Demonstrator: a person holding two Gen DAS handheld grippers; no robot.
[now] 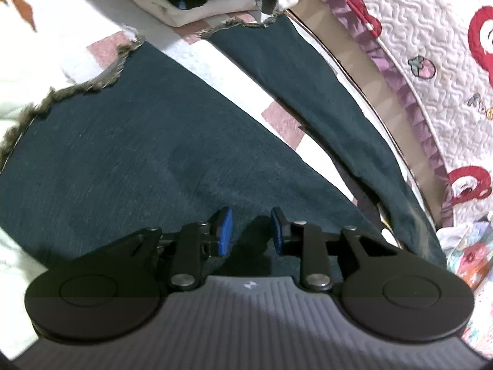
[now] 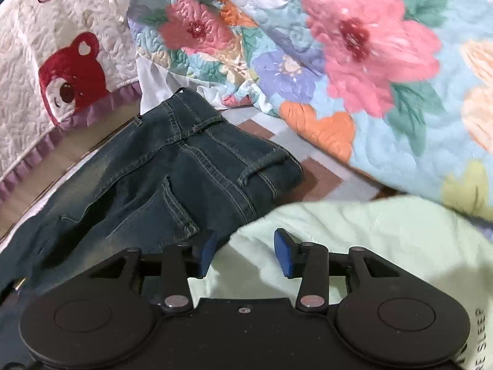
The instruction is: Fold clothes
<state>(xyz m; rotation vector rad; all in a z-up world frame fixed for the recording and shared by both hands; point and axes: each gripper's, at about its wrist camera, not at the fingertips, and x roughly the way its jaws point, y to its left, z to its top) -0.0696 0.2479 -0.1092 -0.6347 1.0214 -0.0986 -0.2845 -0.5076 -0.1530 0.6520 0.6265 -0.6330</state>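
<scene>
The dark blue jeans (image 1: 148,154) lay spread on a bed sheet with pink and white squares (image 1: 280,120), the two legs apart like a V and their frayed hems pointing toward a small stack of folded clothes (image 1: 215,3). The left gripper (image 1: 251,231) hung low over the wider leg, its blue pads (image 1: 224,231) parted with only denim under the gap, nothing between them. From the right wrist view, the waist part of the jeans (image 2: 191,160) was bunched near a white quilt with red bears (image 2: 61,71), with belt loops and a back pocket showing. The right gripper (image 2: 245,252) was also open, a little wider, and it held nothing; under it the denim met a pale green cloth (image 2: 385,240). A flowered quilt (image 2: 354,61) lay beyond, close to the waistband.
</scene>
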